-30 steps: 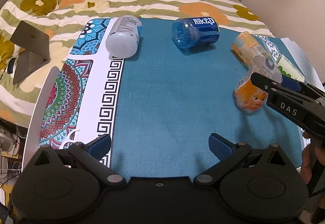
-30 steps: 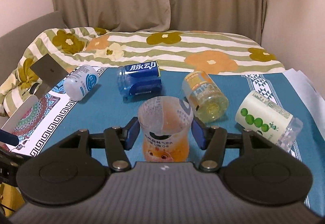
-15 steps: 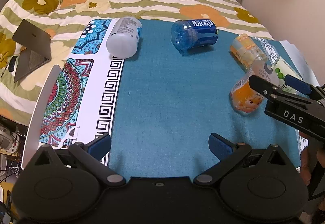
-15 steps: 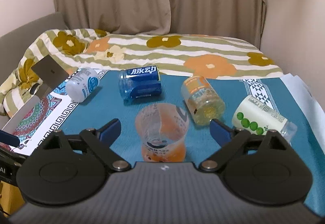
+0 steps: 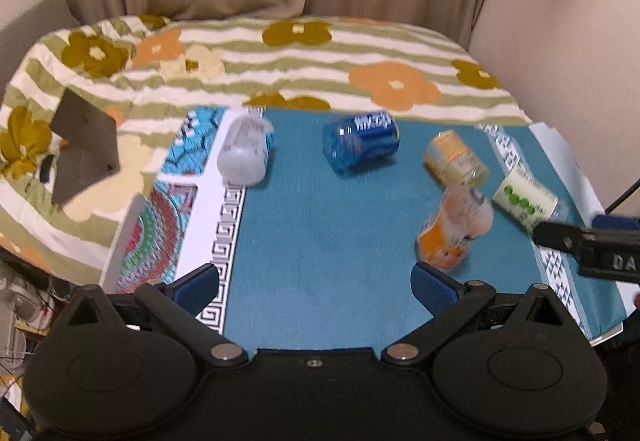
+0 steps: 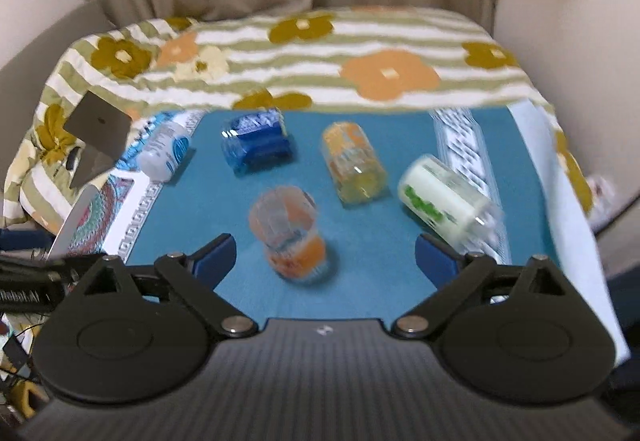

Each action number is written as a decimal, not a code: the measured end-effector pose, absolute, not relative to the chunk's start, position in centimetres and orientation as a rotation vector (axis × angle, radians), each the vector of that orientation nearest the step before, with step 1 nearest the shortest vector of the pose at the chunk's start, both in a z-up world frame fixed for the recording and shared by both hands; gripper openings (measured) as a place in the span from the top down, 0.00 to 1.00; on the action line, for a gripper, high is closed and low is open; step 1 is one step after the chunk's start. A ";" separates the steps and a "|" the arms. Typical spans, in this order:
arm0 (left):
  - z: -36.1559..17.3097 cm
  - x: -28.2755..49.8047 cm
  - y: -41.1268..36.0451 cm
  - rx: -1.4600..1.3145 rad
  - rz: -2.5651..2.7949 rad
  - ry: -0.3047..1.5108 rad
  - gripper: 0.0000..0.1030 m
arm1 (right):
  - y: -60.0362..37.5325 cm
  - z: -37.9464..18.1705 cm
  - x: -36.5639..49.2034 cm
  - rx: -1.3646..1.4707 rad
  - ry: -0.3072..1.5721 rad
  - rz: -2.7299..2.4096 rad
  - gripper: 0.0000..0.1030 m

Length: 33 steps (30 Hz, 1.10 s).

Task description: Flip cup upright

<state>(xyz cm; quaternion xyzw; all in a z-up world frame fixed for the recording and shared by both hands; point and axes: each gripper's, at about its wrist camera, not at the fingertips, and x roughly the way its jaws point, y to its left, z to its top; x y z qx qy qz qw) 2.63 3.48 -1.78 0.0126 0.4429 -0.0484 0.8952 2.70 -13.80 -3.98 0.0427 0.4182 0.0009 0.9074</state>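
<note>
An orange clear plastic cup (image 6: 289,235) stands upright on the teal cloth (image 6: 368,281), free of any grip; it also shows in the left wrist view (image 5: 454,231). My right gripper (image 6: 325,257) is open and empty, pulled back just short of the cup, which is between and beyond its blue fingertips (image 6: 214,255). It shows in the left wrist view as a black bar (image 5: 588,245) at the right edge. My left gripper (image 5: 316,283) is open and empty, low over the cloth's near side.
Several cups lie on their sides behind: a white one (image 6: 164,153), a blue one (image 6: 256,145), a yellow-orange one (image 6: 354,167) and a green-dotted white one (image 6: 442,201). A flowered blanket (image 6: 320,57) covers the back. A grey folded stand (image 5: 84,153) sits at left.
My right gripper let go of the orange cup, opened wide and drew back and up. The cup stays standing on the cloth. Both cameras have risen and tilted back.
</note>
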 end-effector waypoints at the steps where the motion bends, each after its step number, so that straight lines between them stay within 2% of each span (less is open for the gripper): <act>1: -1.4 2.5 3.3 0.032 -0.094 0.908 0.00 | -14.2 -3.6 2.5 0.092 0.883 -0.012 0.00; 14: -0.5 -0.2 2.0 0.084 -0.042 0.857 0.00 | -17.2 -3.3 -0.9 0.098 1.012 -0.079 0.00; 33: 0.1 -0.3 1.0 0.129 -0.064 0.816 0.00 | -17.0 -3.0 -1.6 0.101 1.003 -0.091 0.00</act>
